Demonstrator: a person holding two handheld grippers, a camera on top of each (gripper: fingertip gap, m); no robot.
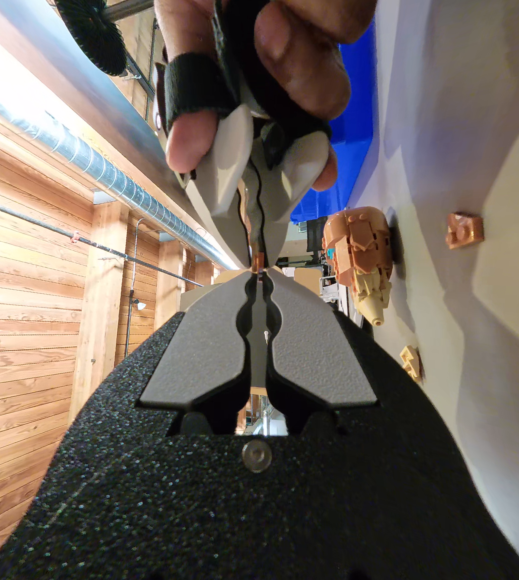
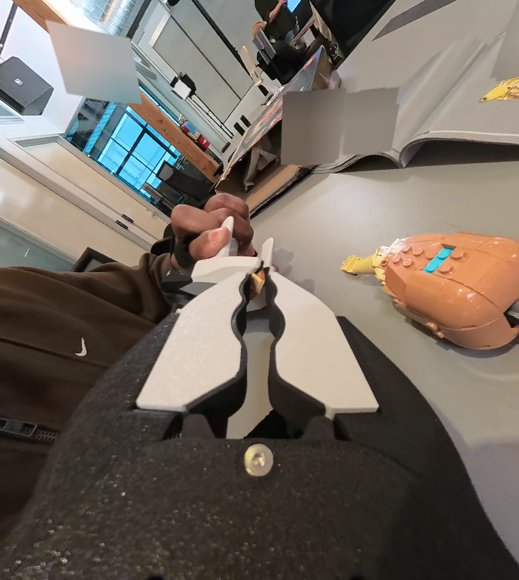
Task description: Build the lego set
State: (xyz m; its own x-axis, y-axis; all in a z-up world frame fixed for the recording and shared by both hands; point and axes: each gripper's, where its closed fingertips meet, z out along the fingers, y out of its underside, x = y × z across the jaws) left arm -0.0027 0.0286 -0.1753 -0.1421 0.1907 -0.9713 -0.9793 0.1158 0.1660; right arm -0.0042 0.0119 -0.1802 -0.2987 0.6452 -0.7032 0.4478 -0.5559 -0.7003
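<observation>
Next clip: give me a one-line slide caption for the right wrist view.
Right gripper fingers pinch a small tan-and-brown lego piece tip to tip with the left gripper, beside the orange-brown lego model on the grey table.

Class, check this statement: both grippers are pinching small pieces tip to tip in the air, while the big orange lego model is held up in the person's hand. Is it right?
Not quite. The big orange lego model is in nobody's hand; it lies on the grey table, as the right wrist view shows. The left gripper and right gripper do meet tip to tip, pinching small pieces.
</observation>
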